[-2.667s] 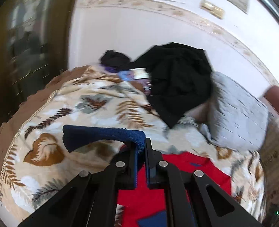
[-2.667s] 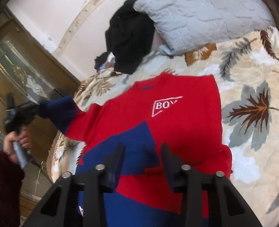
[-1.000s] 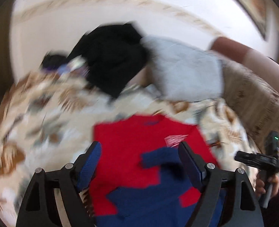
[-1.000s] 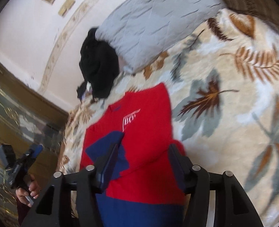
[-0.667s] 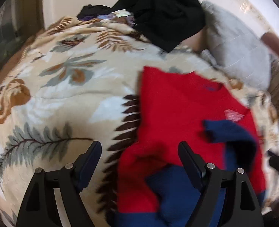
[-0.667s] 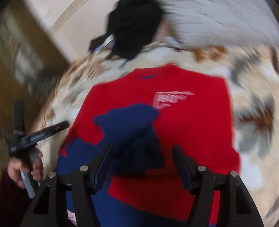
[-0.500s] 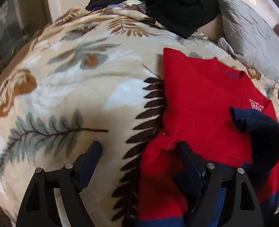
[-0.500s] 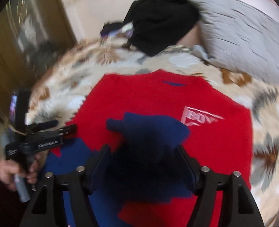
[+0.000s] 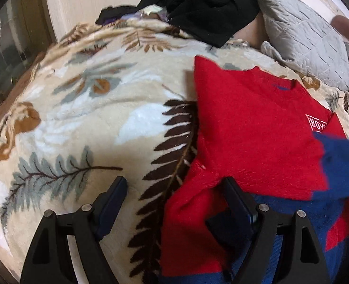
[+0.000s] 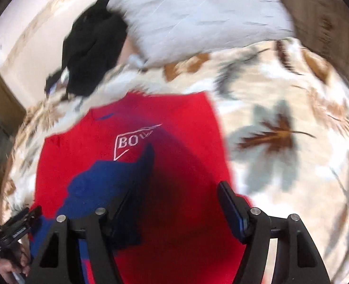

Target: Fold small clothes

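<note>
A red sweater (image 9: 257, 130) with blue sleeves lies flat on the leaf-print blanket (image 9: 79, 118). One blue sleeve (image 9: 340, 165) is folded across its chest, just below the white logo. My left gripper (image 9: 174, 184) is open, low over the sweater's left edge; red fabric lies between its fingers, untouched by the pads. The right wrist view is blurred. There my right gripper (image 10: 176, 191) stands open above the red sweater (image 10: 174, 118), beside the folded blue sleeve (image 10: 103, 179), holding nothing. The left gripper (image 10: 18, 227) shows at the lower left in a hand.
A black garment (image 9: 210, 7) is heaped at the head of the bed next to a grey quilted pillow (image 9: 304, 30). A dark glass-fronted cabinet (image 9: 8, 47) stands left of the bed. Bare blanket (image 10: 292, 153) stretches right of the sweater.
The left gripper, earlier shut on the blue cuff, has let it go and sunk to the sweater's left edge. The sleeve now lies across the chest. The right gripper swung right and opened wider.
</note>
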Motion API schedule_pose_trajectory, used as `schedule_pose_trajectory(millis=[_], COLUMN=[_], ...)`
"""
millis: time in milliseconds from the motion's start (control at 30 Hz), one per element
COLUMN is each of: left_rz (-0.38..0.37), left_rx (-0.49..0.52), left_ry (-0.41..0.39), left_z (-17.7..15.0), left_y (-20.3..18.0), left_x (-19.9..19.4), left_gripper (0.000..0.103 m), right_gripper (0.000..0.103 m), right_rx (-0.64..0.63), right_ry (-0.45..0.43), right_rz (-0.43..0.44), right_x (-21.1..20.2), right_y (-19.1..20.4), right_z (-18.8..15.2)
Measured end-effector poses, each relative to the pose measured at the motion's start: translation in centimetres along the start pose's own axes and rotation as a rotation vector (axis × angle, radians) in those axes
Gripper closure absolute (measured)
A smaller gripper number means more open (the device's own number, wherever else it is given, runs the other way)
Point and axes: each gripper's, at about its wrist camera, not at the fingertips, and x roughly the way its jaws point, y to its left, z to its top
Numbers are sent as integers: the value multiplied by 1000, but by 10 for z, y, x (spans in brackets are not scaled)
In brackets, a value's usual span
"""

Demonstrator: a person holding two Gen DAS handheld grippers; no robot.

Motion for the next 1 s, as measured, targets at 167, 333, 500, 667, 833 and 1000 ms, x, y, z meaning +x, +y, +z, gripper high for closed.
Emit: schedule_pose_trajectory(millis=[167,333,500,667,833,1000], left_rz=[21,-41,-79,-142,-132,-133], left_rx=[-4,28,110,23,34,71], left_ry=[-64,-215,-146,-12,-74,-60], left_z=[-1,2,2,5,6,0], left_y=[0,-14,-36,-23,-29,-36], left_x=[-16,-41,-18,7,-11,-15], left_gripper=[20,20,20,18,18,18], right_gripper=[29,30,51,74,70,70], right_rx=[125,-20,-75,35,0,-106], right_ry=[-53,-55,84,120,-18,94], right_rz=[86,220,249,160,146,240], right_x=[-34,-29,21,35,-8,8], right_y=[-32,19,49,5,2,38], right_z=[-7,-6,-14,-18,-9,-23])
